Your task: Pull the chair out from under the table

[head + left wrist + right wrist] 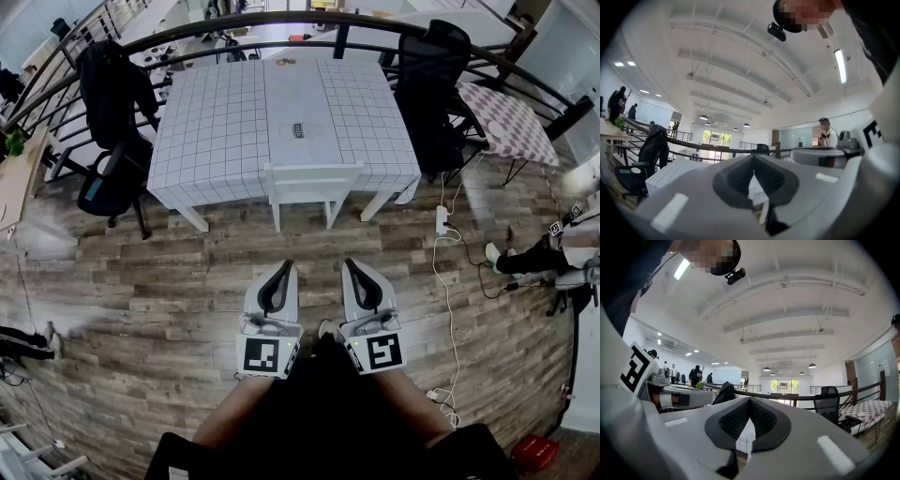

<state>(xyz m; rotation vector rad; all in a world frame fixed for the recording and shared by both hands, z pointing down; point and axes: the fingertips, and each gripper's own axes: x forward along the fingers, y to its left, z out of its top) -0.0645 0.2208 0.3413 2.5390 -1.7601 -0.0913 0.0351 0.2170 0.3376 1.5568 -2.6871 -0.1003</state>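
A white chair [312,184] stands pushed under the near edge of a white table with a grid-patterned top [216,131]. Only its backrest and two rear legs show. My left gripper [285,266] and right gripper [350,264] hang side by side over the wooden floor, short of the chair and apart from it. Both are shut with nothing between the jaws. In the left gripper view the shut tips [753,172] point level at the table [670,172]. The right gripper view shows the shut tips [749,417] with the gridded cloth [744,439] behind them.
A black office chair with a jacket [112,122] stands left of the table, another black office chair [429,89] on its right. A dark curved railing [281,21] runs behind. A power strip and white cable [442,221] lie on the floor at right. A checked table [511,122] stands far right.
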